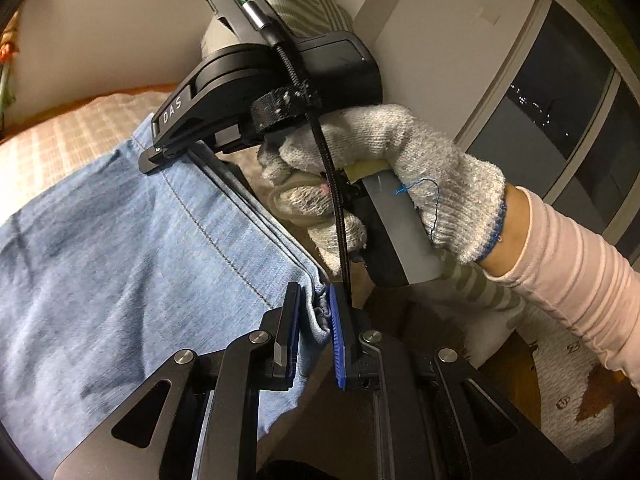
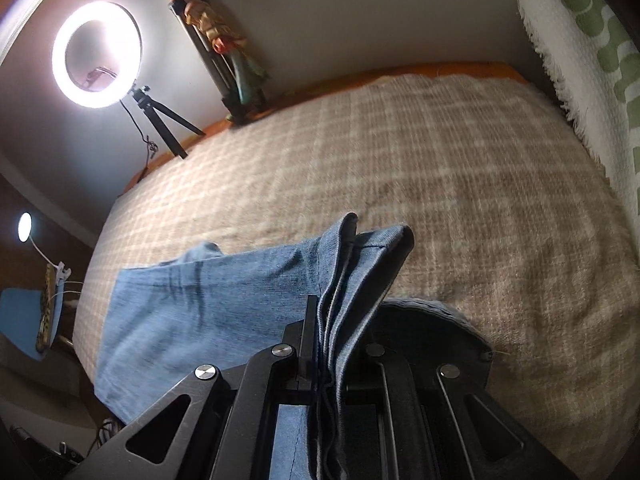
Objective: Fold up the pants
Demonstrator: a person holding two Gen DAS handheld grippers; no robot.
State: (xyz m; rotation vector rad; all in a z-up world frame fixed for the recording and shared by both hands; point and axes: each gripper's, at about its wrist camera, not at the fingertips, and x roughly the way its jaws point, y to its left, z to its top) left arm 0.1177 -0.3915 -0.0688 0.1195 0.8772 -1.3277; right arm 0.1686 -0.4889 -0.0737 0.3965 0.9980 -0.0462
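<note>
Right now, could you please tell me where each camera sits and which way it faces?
Left wrist: on the left hand-held gripper, looking along its fingers at the jeans it clamps; the gloved right hand and right hand-held gripper show ahead.
Right wrist: on the right hand-held gripper, looking down at the checked bedspread toward the ring light.
Shared: the jeans, bedspread.

pants (image 2: pixel 192 300): light blue denim, faded | state: doubled over, several layers stacked at one edge, that edge lifted and bunched | place: draped across the checked beige bedspread (image 2: pixel 440 168), near its front edge
</note>
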